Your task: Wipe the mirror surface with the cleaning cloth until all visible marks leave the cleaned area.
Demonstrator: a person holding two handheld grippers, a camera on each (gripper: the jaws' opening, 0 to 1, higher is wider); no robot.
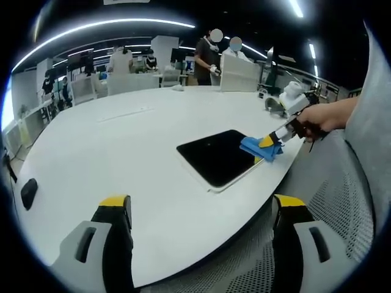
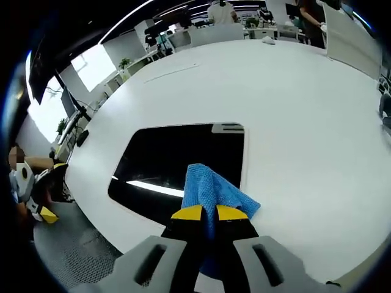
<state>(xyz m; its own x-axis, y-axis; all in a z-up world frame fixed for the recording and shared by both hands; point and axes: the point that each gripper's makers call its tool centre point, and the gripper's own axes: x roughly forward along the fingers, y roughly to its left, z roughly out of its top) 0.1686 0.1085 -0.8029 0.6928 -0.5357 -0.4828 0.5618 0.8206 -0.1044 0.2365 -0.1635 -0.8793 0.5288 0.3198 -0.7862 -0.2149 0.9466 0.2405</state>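
Note:
A dark rectangular mirror [image 1: 218,157] [image 2: 177,166] lies flat on the white table [image 1: 110,152] [image 2: 293,104]. A blue cleaning cloth [image 1: 259,148] [image 2: 211,191] rests on the mirror's near right corner. My right gripper [image 2: 203,212] is shut on the cloth, and it enters the left gripper view from the right [image 1: 270,143], held by a hand [image 1: 321,117]. My left gripper [image 1: 201,204] hovers open over the table's near edge, well short of the mirror, with nothing between its fingers.
A small black object [image 1: 29,192] lies at the table's left edge. A white box [image 1: 239,73] and a grey device [image 1: 287,97] stand at the far side. People stand beyond the table. Perforated grey flooring [image 1: 330,189] lies right of the table.

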